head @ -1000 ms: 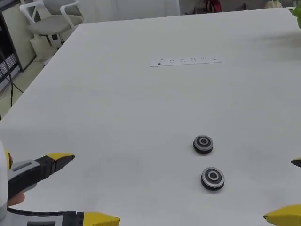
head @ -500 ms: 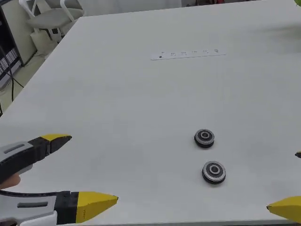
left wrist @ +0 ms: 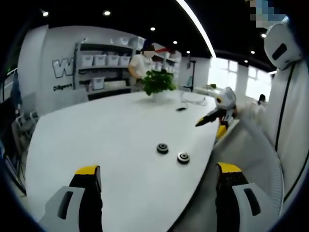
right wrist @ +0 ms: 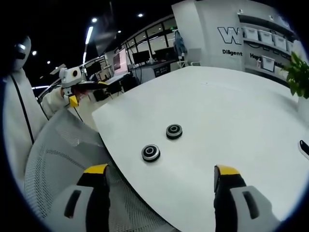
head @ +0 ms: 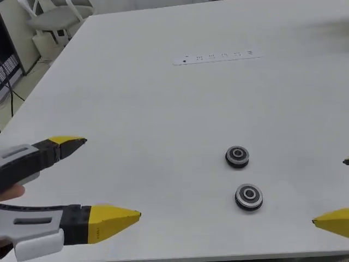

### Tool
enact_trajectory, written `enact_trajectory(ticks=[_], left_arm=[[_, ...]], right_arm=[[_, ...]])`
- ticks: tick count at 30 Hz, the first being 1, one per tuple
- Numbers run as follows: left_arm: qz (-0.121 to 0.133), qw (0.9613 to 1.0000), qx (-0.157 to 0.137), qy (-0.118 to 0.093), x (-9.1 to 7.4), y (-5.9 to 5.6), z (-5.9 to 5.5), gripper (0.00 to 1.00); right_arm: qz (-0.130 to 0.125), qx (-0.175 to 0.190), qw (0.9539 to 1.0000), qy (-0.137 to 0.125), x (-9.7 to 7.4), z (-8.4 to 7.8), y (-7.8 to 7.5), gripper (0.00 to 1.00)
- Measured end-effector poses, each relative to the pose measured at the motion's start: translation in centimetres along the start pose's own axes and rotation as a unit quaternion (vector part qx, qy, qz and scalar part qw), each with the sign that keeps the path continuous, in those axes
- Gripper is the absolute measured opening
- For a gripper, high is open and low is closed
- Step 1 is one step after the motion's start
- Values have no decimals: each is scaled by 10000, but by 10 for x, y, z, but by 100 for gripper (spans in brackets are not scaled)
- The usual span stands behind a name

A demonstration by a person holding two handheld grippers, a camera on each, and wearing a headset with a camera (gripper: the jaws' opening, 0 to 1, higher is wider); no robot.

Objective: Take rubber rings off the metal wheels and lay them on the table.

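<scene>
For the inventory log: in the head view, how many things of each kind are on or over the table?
Wheels: 2
Grippers: 2, the left gripper and the right gripper, both open
Socket strip: 1
Total: 5

On the surface (head: 136,109), close to its front edge and right of the middle, lies the nearer wheel (head: 249,196). The farther wheel (head: 237,156) lies just behind it, apart from it. A socket strip (head: 218,57) lies well behind both, toward the far edge. The left gripper (head: 112,179) is at the front edge, well left of the wheels, and the right gripper (head: 329,191) is to their right. A chair (head: 54,16) stands beyond the far left corner.
</scene>
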State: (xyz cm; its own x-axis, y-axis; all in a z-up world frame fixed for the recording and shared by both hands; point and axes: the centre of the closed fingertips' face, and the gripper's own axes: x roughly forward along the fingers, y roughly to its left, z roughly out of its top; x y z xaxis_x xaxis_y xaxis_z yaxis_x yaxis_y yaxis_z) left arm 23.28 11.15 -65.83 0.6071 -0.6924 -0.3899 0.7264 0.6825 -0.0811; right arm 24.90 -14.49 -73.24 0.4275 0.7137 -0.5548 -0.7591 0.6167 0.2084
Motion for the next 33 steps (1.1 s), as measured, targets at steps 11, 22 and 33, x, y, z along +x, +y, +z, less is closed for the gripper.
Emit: enact_trajectory(ticks=[11,22,33], left_arm=[[-311,9986,339,-253,13,-4,36,100],[-678,9940,727,-447,36,-14,61,98],[-1169,9856,1086,-564,70,-38,78,93]], right_arm=[[-1,-138,9995,-283,-4,18,-17,80],[180,-344,9985,-377,0,29,-18,75],[424,-527,9942,-840,5,54,-11,64]])
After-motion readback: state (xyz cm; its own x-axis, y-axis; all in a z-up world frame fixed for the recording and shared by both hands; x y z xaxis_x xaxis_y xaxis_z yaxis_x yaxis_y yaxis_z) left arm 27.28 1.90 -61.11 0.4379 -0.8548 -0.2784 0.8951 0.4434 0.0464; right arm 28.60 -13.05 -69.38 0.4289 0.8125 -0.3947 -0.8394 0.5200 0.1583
